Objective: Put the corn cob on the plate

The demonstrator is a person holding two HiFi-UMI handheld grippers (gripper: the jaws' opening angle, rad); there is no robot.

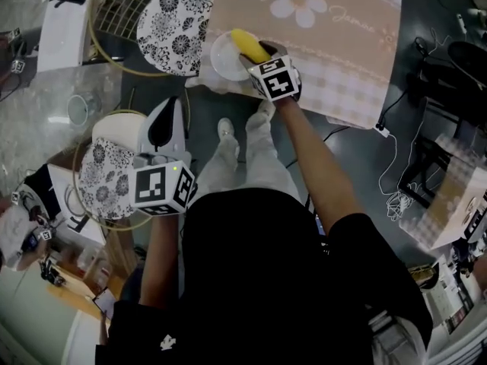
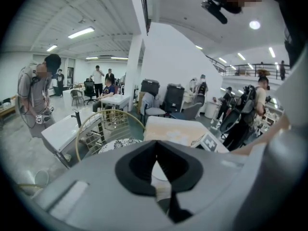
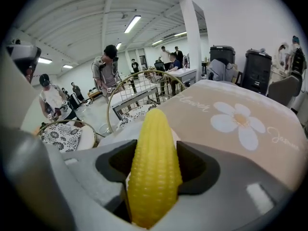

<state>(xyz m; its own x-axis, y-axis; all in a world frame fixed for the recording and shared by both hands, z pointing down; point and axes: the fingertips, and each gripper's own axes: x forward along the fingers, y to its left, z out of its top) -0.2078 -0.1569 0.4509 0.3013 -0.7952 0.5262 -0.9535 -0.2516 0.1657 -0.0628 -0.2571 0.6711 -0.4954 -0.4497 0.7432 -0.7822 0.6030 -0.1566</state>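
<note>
Cob (image 1: pixel 249 46): pinched at mid-length between both pads of right gripper (image 1: pixel 259 58), jaws set wide around it, yellow tip jutting past them toward 11 o'clock. Held across 2 o'clock rim of white plate (image 1: pixel 217 61); touching or just above, not readable. From right gripper view, cob (image 3: pixel 154 172) upright between the 2 dark pads, filling the gap.

White plate: on flowered beige cloth (image 1: pixel 335 59), near its 9 o'clock edge.

Left gripper (image 1: pixel 169 111): jaws together at tips, gripping nothing, at 7 o'clock of white plate and well apart from it.

Patterned plate (image 1: pixel 176 27): just beside white plate at 10 o'clock, overlapping rim of gold wire rack (image 1: pixel 122 6).

2nd patterned plate (image 1: pixel 106 179): lying inside gold hoop (image 3: pixel 69 121), at 8 o'clock of left gripper.

Glass (image 1: pixel 82 107): on grey counter at 9 o'clock of left gripper, contents not readable.
</note>
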